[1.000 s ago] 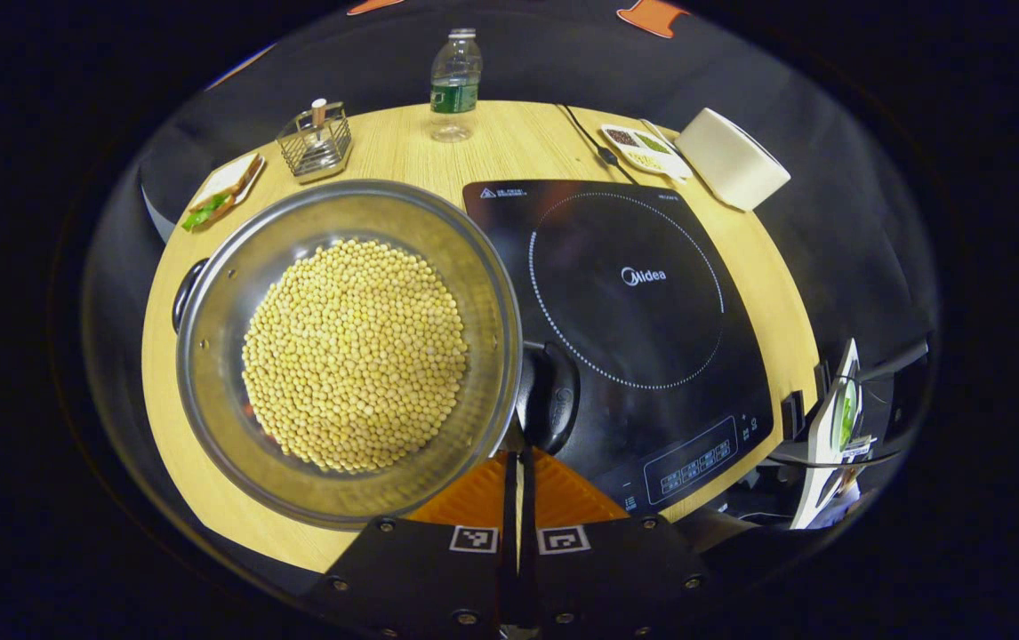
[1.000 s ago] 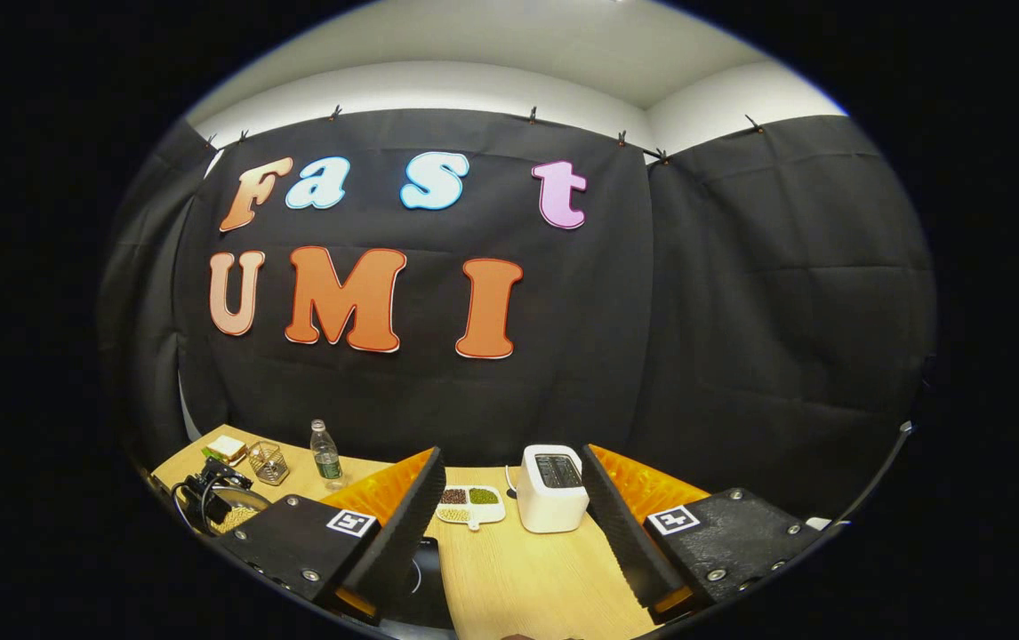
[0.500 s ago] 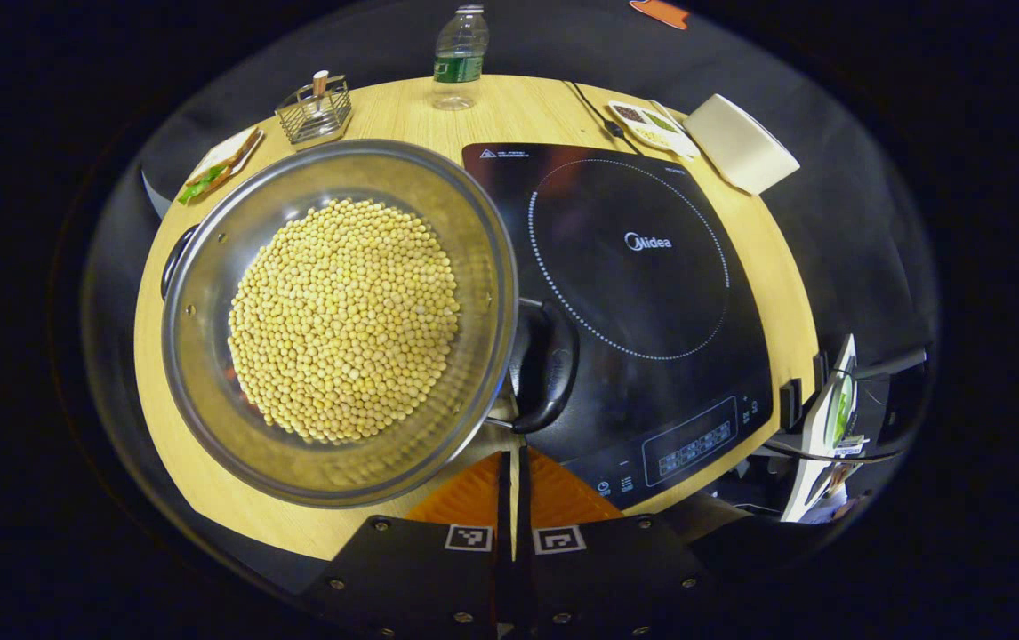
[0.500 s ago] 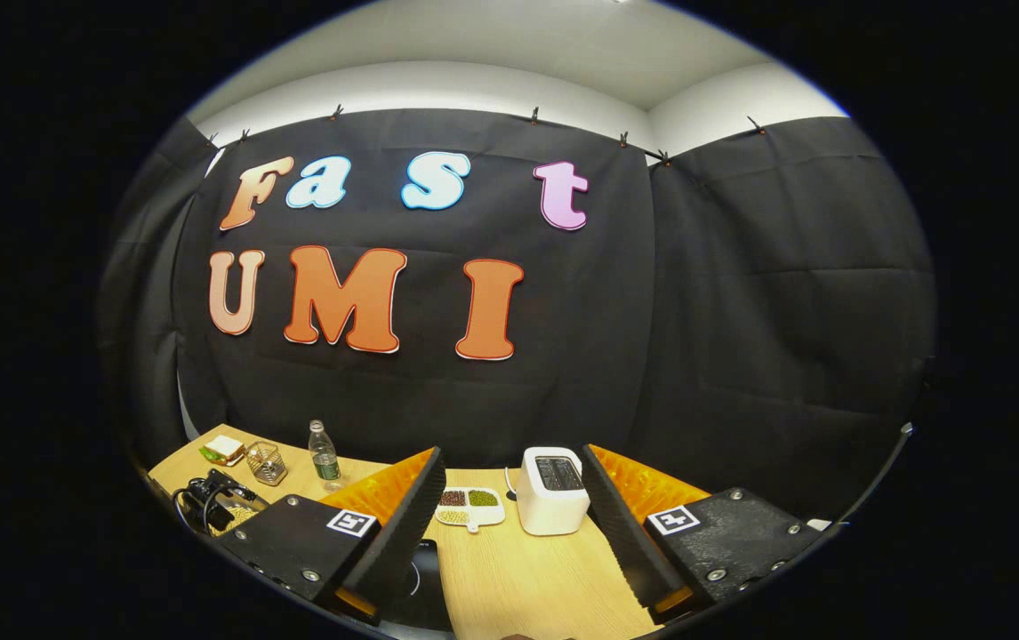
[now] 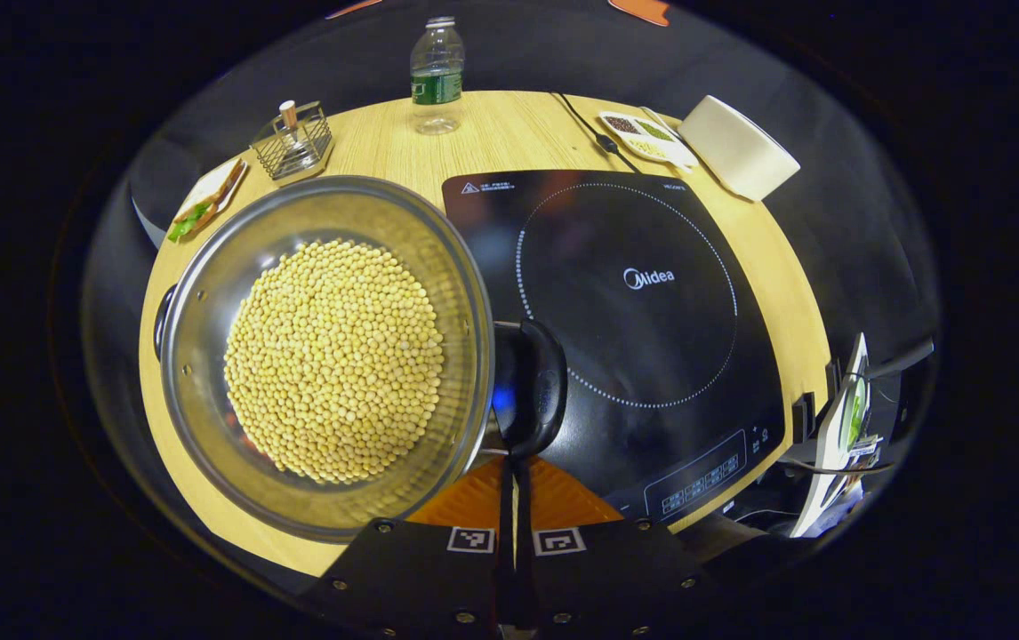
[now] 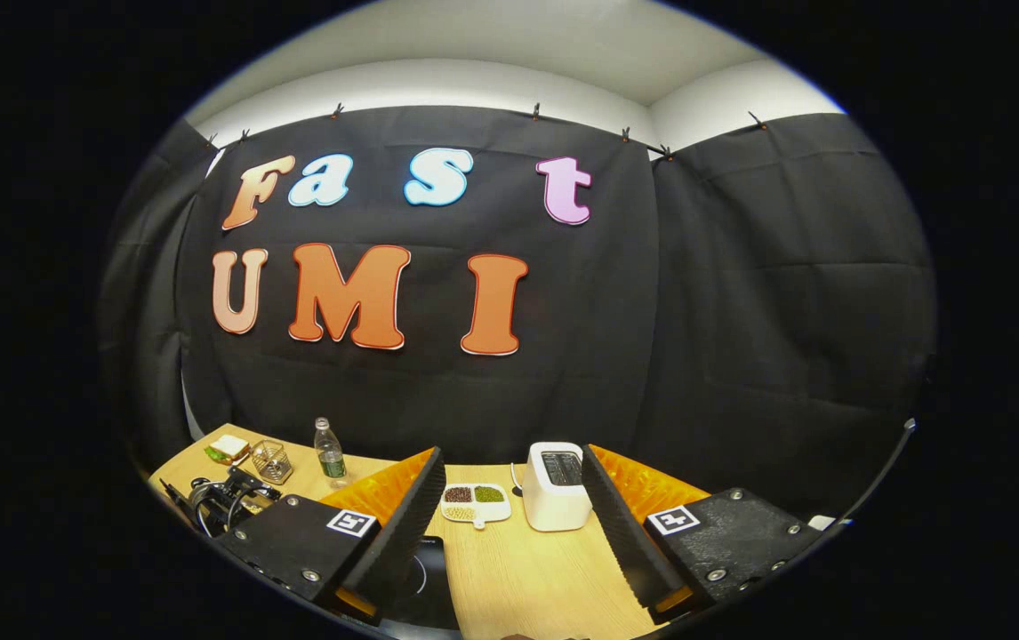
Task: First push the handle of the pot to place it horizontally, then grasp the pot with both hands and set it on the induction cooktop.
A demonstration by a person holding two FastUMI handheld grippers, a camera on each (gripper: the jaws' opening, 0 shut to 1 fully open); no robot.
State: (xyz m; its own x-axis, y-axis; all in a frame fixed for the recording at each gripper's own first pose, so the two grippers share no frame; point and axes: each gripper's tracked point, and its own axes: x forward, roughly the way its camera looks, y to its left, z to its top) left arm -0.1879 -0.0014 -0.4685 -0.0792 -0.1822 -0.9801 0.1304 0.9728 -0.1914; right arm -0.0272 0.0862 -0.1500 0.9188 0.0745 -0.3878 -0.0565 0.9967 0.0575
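Pot [image 5: 323,356] full of beans, likely heavy, on bench [image 5: 509,133] beside cooktop [image 5: 625,293]; take by side handles [image 5: 527,387]; left gripper [image 5: 514,498] fingers pressed together, empty; right gripper [image 6: 509,533] fingers wide

Left view looks down; right faces wall [image 6: 741,311].

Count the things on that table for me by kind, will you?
Pot: 1
Cooktop: 1
Bottle: 1
Toaster: 1
Wire basket: 1
Sandwich: 1
Divided dish: 1
Total: 7
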